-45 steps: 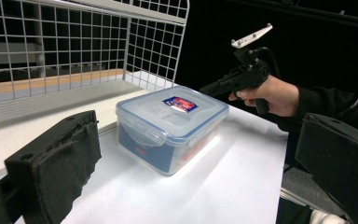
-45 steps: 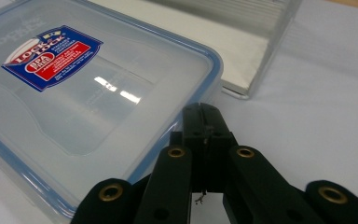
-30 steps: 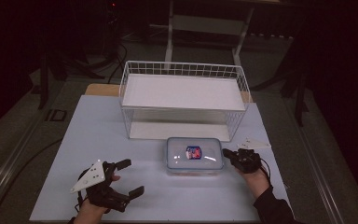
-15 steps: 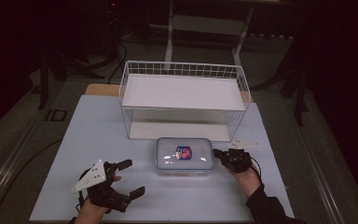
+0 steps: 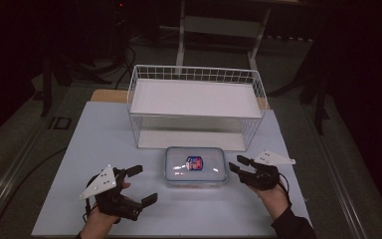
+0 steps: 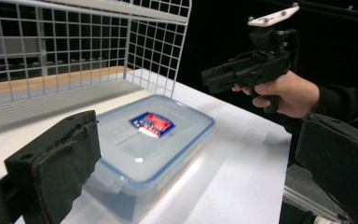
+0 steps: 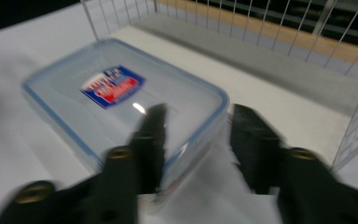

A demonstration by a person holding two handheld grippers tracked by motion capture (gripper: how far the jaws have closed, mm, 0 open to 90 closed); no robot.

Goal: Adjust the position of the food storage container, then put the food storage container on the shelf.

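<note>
High view: your right gripper (image 5: pixel 236 164) sits just beside the right end of the clear plastic box (image 5: pixel 195 166), its jaws pointing at that end and standing apart. They have just been opening, and nothing is pinched between them. Your left gripper (image 5: pixel 143 184) rests near the table's (image 5: pixel 99 134) front edge, left of the box and apart from it, jaws spread wide and empty. Beyond both sets of fingertips stands the white wire basket (image 5: pixel 195 107), just behind the box.

Left gripper view: your two black pads (image 6: pixel 56 163) stand far apart, one at each side of the frame, with nothing clamped. The box (image 6: pixel 151 147) lies ahead of them and closer to the left pad, flat on the white table (image 6: pixel 242 177), its blue-rimmed lid on and a red and blue label (image 6: pixel 151 124) on top. Past the fingertips your other hand holds the right gripper (image 6: pixel 214 77) above the table, beyond the far end of the box. The basket (image 6: pixel 158 51) rises behind the box.

Right gripper view: the picture is blurred. Your jaws are parted; the left fingertip (image 7: pixel 151 140) shows in front of the lid's corner and the right one lies just off the edge of the box (image 7: pixel 121 98). Whether either pad touches it, you cannot tell. The basket's mesh (image 7: pixel 279 42) lies past the fingertips.
</note>
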